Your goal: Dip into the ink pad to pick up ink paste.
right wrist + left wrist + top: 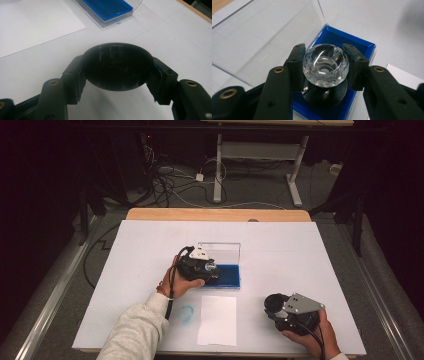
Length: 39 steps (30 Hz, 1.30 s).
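Clamping a faceted clear knob over the blue ink pad, left tongs, right tongs gripping a black round cap.

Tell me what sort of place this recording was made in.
Probably a lab or recording room: a white-covered table stands on grey carpet, loose cables and a power strip trail across the floor, and a second height-adjustable desk stands behind in the dark.

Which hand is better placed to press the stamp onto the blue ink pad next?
Left. Its claw grips the crystal-topped stamp directly over the blue ink pad; the right claw holds a black cap off to the side.
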Available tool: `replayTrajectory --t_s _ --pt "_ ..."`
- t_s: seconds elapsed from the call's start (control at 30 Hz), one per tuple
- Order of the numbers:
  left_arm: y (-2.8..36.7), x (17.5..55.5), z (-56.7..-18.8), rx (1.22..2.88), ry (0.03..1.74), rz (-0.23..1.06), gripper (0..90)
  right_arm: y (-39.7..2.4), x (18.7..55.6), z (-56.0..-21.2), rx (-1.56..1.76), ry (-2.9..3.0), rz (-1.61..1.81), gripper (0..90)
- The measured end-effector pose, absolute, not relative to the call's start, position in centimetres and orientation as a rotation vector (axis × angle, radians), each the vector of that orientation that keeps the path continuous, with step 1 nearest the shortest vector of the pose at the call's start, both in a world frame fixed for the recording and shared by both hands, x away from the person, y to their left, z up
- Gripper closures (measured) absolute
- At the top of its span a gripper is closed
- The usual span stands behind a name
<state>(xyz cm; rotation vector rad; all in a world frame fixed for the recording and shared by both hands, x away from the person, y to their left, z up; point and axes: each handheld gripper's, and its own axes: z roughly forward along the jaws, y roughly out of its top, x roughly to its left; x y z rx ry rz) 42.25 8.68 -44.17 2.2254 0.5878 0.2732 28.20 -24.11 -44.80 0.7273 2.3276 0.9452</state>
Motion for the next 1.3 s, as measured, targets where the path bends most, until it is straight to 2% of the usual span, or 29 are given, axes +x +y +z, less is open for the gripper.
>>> replayTrajectory --t_s 1.3 --pt "8.52 41.99 -44.14 2.237 0.614 0.283 54.7 -24.3 28.04 -44.39 0.729 2.305 0.961 38.7"
